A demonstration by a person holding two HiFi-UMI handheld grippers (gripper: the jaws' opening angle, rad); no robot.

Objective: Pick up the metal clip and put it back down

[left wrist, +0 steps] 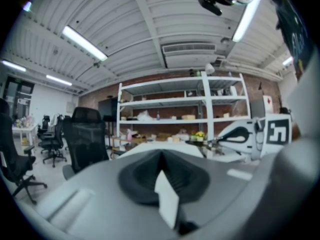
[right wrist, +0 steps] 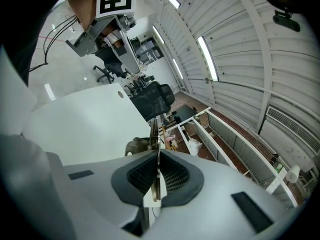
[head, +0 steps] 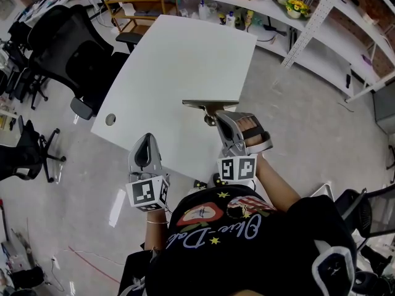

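Note:
The metal clip (head: 210, 104), a flat steel piece with a broad top edge, is held just above the near right part of the white table (head: 179, 54). My right gripper (head: 223, 119) is shut on it. In the right gripper view the clip (right wrist: 155, 134) stands edge-on, pinched between the dark ribbed pads (right wrist: 172, 176) of that gripper (right wrist: 158, 171). My left gripper (head: 146, 142) hovers over the table's near edge, to the left of the clip. Its jaws are together with nothing in them, as the left gripper view also shows (left wrist: 162, 176).
A round cable hole (head: 110, 119) sits at the table's left edge. Black office chairs (head: 68, 48) stand to the left. A wooden cart (head: 139, 5) and white shelving (head: 259, 11) stand beyond the far end. The person's torso fills the bottom of the head view.

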